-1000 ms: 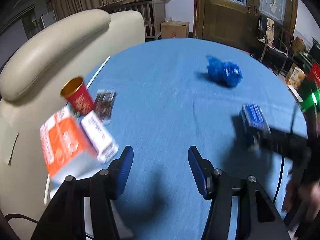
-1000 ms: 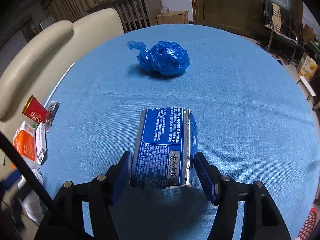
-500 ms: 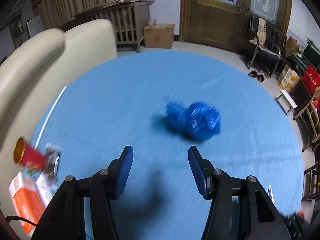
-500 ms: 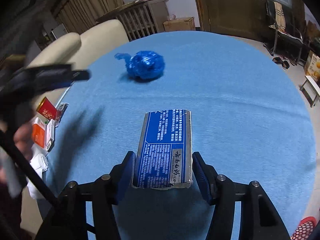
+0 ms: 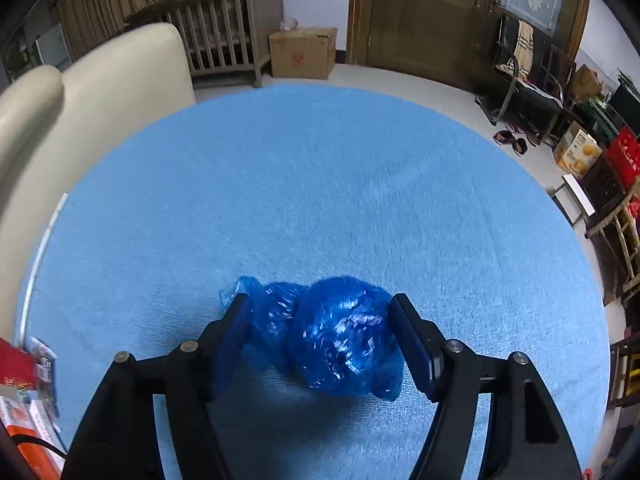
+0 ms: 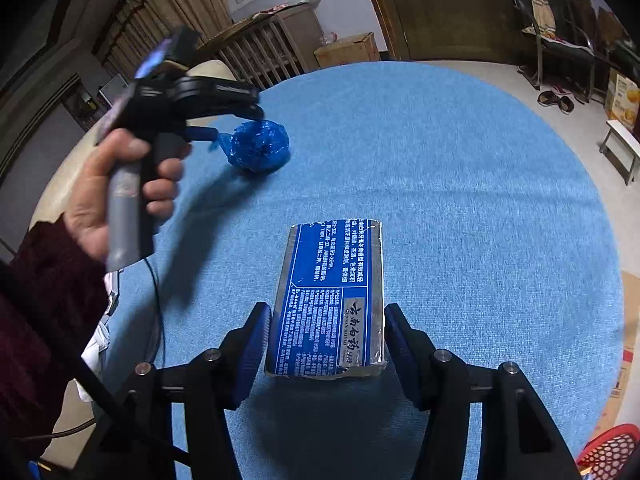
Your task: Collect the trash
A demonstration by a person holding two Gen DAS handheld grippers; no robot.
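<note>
Blue cloth covers a round table [image 5: 320,200], seen first from the left wrist cam: the left gripper [image 5: 320,334] points down at a crumpled blue plastic bag [image 5: 340,340] lying on the cloth near the table's near side. Bag sits between the 2 fingers; jaws are opening, the right pad looks just at the bag's edge, the left pad overlaps a loose fold, no squeeze visible, so released w/ the bag between. At the left edge, partly cut off: a red cup [image 5: 14,364], a small wrapper [image 5: 44,364] beside it & an orange-white carton [image 5: 28,436] below. Beyond the table: a cream sofa [image 5: 100,92], a cardboard box [image 5: 302,52] on the floor, a wooden door [image 5: 424,20]. Right wrist cam: the right gripper [image 6: 324,340] is clamped on a blue-silver box [image 6: 330,296] w/ white print, pads against its 2 long sides, its far end pointing away across the cloth; can't tell if the box rests on the cloth or is lifted. Far left of this view, a hand [image 6: 120,192] in a dark red sleeve [image 6: 44,320] grips the handle of the left gripper, whose fingertips reach the blue bag [image 6: 258,146], well apart from the box. A red mesh basket [image 6: 608,450] shows at the bottom right corner, off the table.
</note>
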